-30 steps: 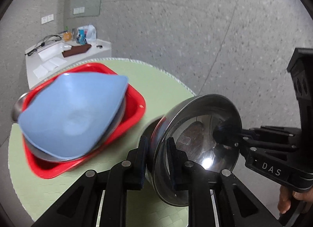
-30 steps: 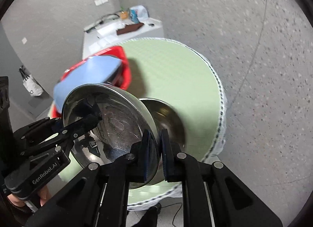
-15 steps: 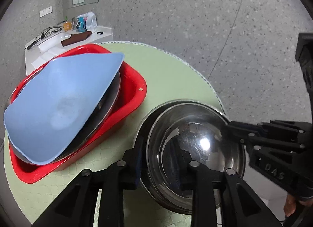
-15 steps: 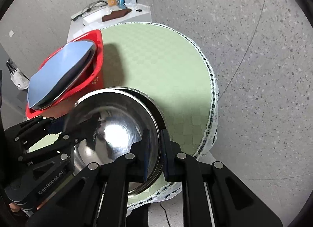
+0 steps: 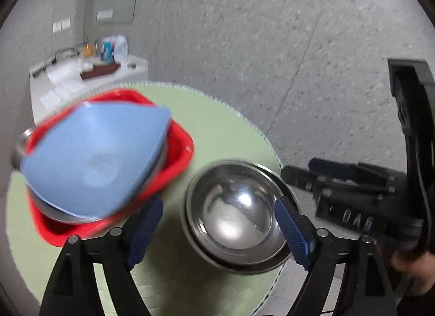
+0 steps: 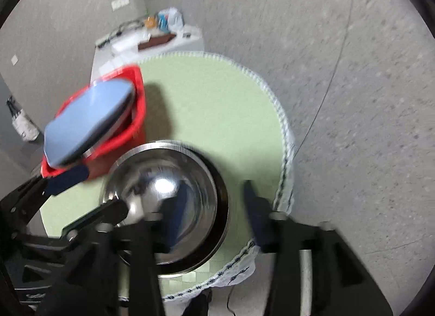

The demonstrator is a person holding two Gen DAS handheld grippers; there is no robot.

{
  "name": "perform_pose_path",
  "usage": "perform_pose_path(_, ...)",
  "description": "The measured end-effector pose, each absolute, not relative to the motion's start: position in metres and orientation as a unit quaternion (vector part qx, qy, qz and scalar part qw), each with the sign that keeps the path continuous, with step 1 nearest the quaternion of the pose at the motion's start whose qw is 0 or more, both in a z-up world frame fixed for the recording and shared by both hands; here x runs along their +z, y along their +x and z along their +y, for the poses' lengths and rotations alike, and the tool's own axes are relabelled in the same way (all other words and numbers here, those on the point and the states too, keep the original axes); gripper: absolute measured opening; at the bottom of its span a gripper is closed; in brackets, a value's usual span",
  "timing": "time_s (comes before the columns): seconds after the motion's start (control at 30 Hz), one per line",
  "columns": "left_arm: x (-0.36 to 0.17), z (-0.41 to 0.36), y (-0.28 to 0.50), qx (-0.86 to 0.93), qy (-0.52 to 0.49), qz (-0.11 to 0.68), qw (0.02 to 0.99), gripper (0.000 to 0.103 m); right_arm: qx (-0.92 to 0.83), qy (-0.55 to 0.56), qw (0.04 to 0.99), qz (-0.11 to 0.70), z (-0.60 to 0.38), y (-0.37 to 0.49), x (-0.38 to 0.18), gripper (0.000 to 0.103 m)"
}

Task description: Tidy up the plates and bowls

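Only "DAS" reads on the right gripper (image 5: pixel 350 191), both grippers' fingers (image 5: pixel 292 227) opening around nothing

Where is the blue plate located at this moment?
In the left wrist view the blue plate lies tilted in the red basin on the green table's left side, left of the steel bowls.

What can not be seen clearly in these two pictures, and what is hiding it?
- Dishes under the blue plate in the red tub: left wrist view, the plate covers them; only a steel rim shows.
- Number of nested steel bowls: both views, motion blur and the top bowl hide it.
- Small items on the white side table: too small, blurred.
- Right hand-held gripper: its own view, blurred while its jaws open.
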State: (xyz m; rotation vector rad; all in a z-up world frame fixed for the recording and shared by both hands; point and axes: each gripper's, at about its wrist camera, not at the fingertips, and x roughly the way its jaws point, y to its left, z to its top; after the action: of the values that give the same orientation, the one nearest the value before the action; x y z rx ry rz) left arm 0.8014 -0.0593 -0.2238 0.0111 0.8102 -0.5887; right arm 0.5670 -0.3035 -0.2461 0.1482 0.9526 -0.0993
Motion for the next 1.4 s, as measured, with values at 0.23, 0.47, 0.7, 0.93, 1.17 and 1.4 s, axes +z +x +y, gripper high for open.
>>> perform_pose_path(0.23, -0.178, 0.041, 0.815, -0.223, -0.028, 0.323, 0.919, 0.094, -0.034, 0.073, 0.917, 0.391, -0.251, 0.584, -0.171, 0.064)
perform_pose_path(0.47, -0.185, 0.176, 0.897, -0.137, -0.045, 0.321, 0.936, 0.096, 0.011, 0.085, 0.931, 0.354, -0.147, 0.648, -0.136, 0.069)
perform_pose_path(0.7, -0.254, 0.244, 0.988, -0.109, -0.044, 0.424, 0.898, 0.086, 0.023, 0.077, 0.915, 0.395, -0.058, 0.748, -0.174, 0.07)
perform_pose_path(0.93, -0.31, 0.246, 1.049, -0.141, -0.05, 0.508, 0.848, 0.044, 0.026, 0.02, 0.869, 0.494, -0.016, 0.824, -0.247, 0.069)
perform_pose_path(1.17, -0.321, 0.27, 1.078, -0.168, -0.081, 0.518, 0.835, 0.026, 0.028, -0.023, 0.821, 0.569, -0.009, 0.86, -0.295, 0.065)
perform_pose_path(1.4, -0.326, 0.283, 1.069, -0.168, -0.083, 0.514, 0.837, 0.026, 0.059, -0.064, 0.777, 0.623, 0.005, 0.883, -0.325, 0.052)
